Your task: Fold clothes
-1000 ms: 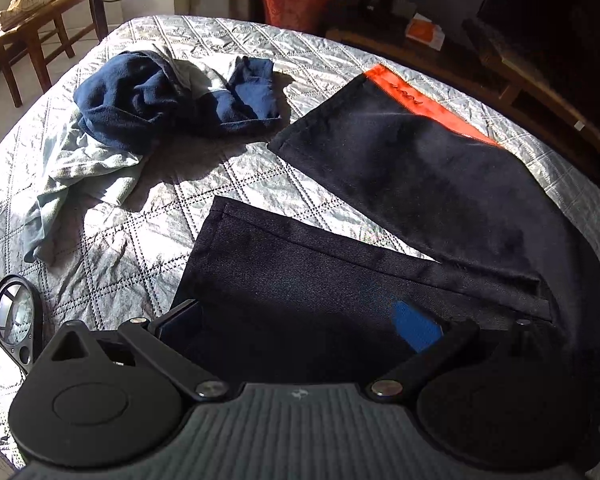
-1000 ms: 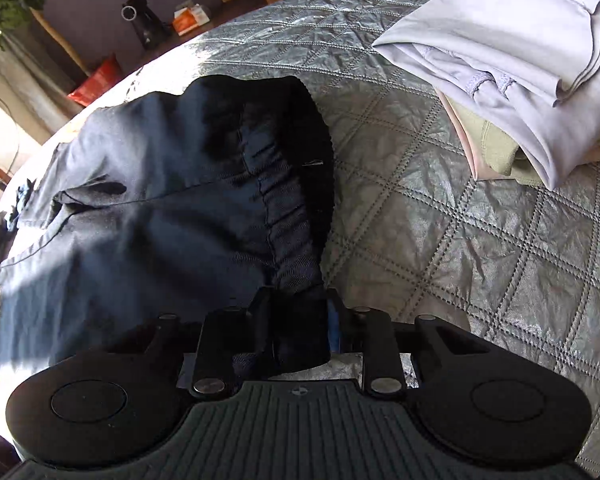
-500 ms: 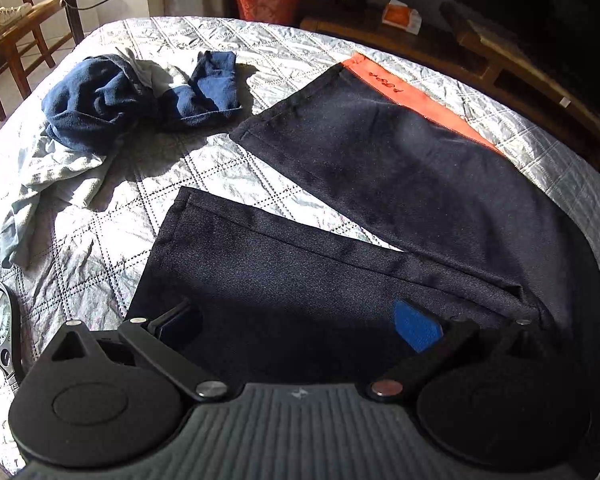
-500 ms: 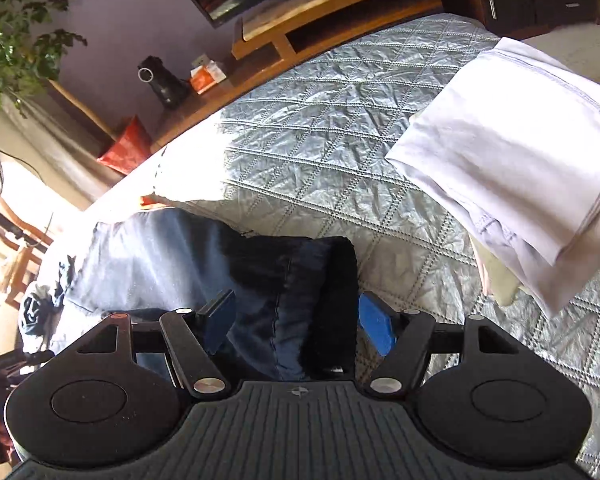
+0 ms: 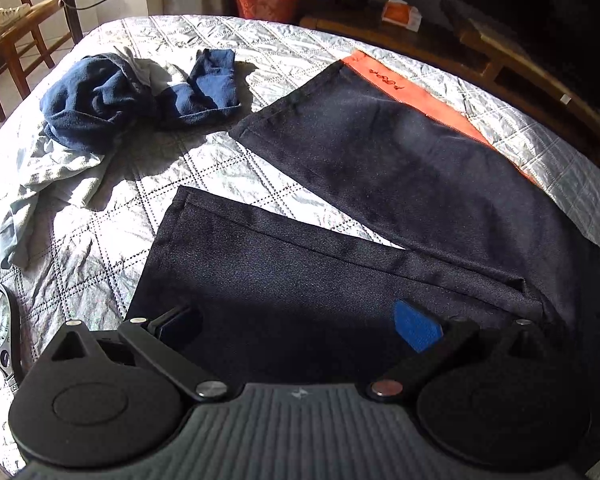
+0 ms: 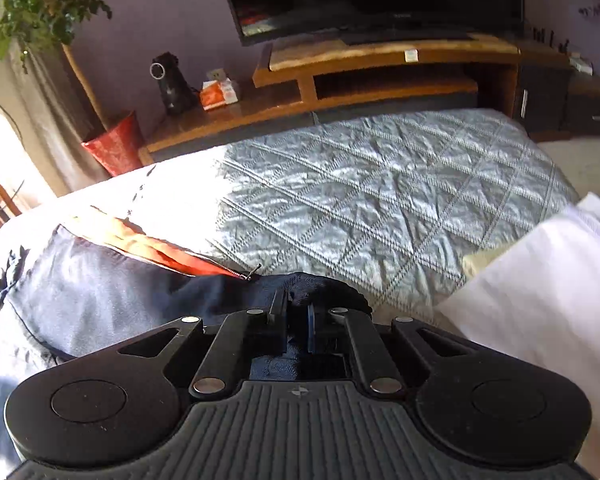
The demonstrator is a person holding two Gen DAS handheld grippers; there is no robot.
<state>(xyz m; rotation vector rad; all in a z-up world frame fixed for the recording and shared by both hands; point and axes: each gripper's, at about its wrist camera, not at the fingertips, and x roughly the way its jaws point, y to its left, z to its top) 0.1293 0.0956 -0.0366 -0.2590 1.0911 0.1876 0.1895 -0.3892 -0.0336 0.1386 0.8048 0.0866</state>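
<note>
The dark navy trousers (image 5: 380, 184) lie spread across the quilted grey bedspread (image 5: 292, 60), both legs pointing away from me and splayed apart, so a wedge of quilt shows between them. The far leg carries an orange stripe (image 5: 412, 92) along its outer seam; the near leg's hem sits just ahead of my left claw.

My left claw (image 5: 296, 322) is spread wide above the near leg, its blue pad (image 5: 418, 330) over the dark cloth; I cannot tell whether the pads touch the fabric.

My right claw (image 6: 298, 320) is pressed together on a bunched dark fold of the trousers at the waist end, the cloth pinched between the two pads, with the orange stripe running off to the left.

Beyond the hems, a crumpled pile of blue and pale clothes (image 5: 112, 108) rests on the quilt, well apart from the trousers. To the right of my right claw sits a stack of folded pale garments (image 6: 548, 280). Past the bed stand a wooden TV stand (image 6: 380, 68) and a red pot (image 6: 118, 146).
</note>
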